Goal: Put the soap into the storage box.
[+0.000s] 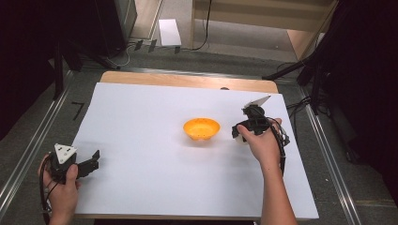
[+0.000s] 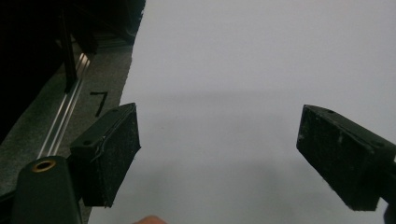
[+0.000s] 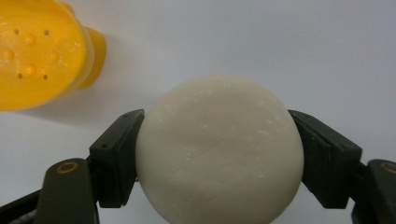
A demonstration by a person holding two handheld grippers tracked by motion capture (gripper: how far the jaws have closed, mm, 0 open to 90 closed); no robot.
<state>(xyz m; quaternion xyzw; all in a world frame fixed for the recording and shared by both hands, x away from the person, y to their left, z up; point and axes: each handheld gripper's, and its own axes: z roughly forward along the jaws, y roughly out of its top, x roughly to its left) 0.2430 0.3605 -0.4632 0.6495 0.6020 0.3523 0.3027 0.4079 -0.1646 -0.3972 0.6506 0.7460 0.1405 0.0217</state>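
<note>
An orange bowl [image 1: 202, 129] with small holes in its bottom sits on the white sheet near the table's middle; in the right gripper view the orange bowl [image 3: 37, 51] lies at the upper left. My right gripper [image 1: 240, 134] is just right of the bowl, shut on a cream-white round object [image 3: 219, 154] that both pads press from the sides, held above the sheet. My left gripper [image 1: 96, 160] rests at the sheet's near left edge; in its own view the left gripper [image 2: 217, 158] stands wide open with nothing between the pads.
A white sheet [image 1: 155, 164] covers the wooden table [image 1: 187, 80]. Metal rails [image 1: 28, 150] run along both sides on the grey floor. A black mark [image 2: 99, 100] is on the floor left of the sheet. Dark stands and cables sit at the far corners.
</note>
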